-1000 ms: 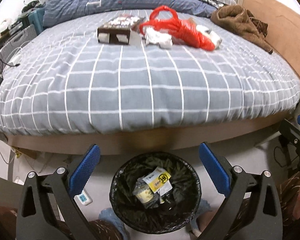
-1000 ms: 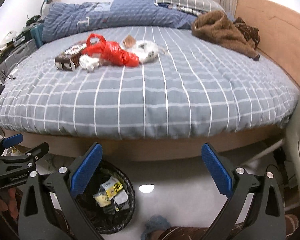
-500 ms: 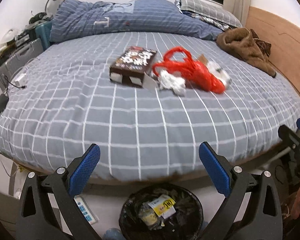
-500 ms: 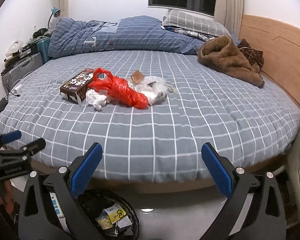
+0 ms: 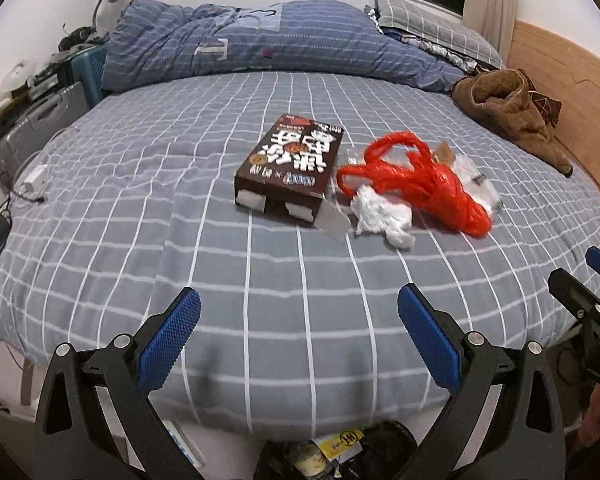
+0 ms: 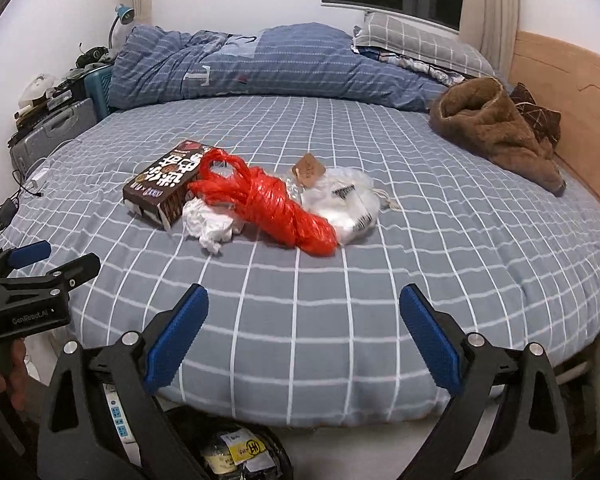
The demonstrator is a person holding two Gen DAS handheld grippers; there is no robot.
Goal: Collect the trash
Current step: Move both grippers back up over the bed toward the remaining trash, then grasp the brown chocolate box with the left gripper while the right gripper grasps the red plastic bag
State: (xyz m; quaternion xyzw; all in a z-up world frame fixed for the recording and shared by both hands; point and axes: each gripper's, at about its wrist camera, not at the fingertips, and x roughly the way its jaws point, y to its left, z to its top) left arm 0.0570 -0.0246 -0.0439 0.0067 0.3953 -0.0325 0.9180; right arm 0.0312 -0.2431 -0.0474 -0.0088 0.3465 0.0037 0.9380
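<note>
Both claws are held spread and empty above the near edge of the bed (image 5: 140,208). The trash is clustered mid-mattress: a dark box (image 5: 290,170), a crumpled white tissue (image 5: 382,214), a red plastic bag (image 5: 428,184) and a clear wrapper (image 6: 346,204). From the left gripper (image 5: 298,320) the box is seen at twelve o'clock, its long axis running away from the claw. From the right gripper (image 6: 304,324) the red bag is seen at eleven (arguably the nearer target).
</note>
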